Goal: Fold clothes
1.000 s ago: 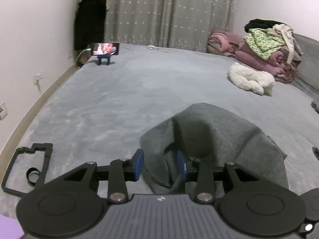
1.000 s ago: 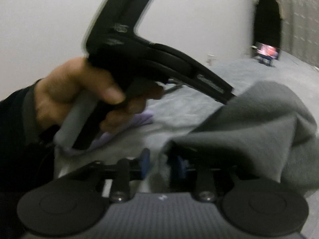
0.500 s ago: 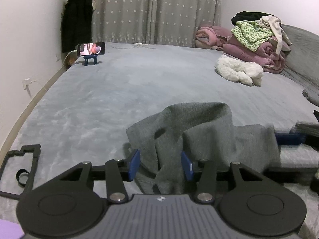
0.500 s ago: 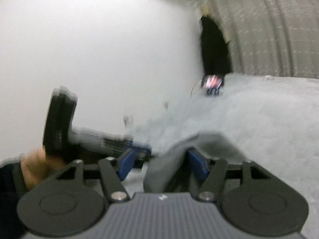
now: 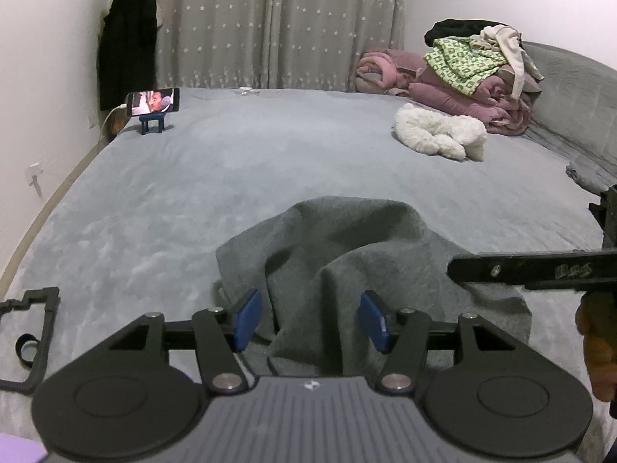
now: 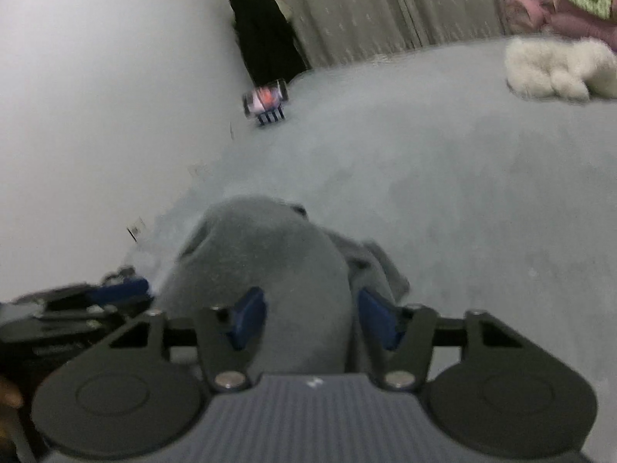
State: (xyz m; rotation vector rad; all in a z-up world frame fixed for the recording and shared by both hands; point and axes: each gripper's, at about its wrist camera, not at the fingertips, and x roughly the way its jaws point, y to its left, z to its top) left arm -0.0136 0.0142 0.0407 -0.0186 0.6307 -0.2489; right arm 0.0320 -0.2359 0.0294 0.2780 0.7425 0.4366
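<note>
Both of your grippers stand with jaws spread wide, the grey garment bunched loosely between the blue pads and not pinched. Your left gripper sits at the near edge of the bed, with the cloth heaped just ahead of it. Your right gripper shows the same, though its view is blurred. Its black body reaches in from the right in the left view, touching the cloth's right side. Far left, a phone on a stand; far right, a white fluffy item before a pile of clothes
</note>
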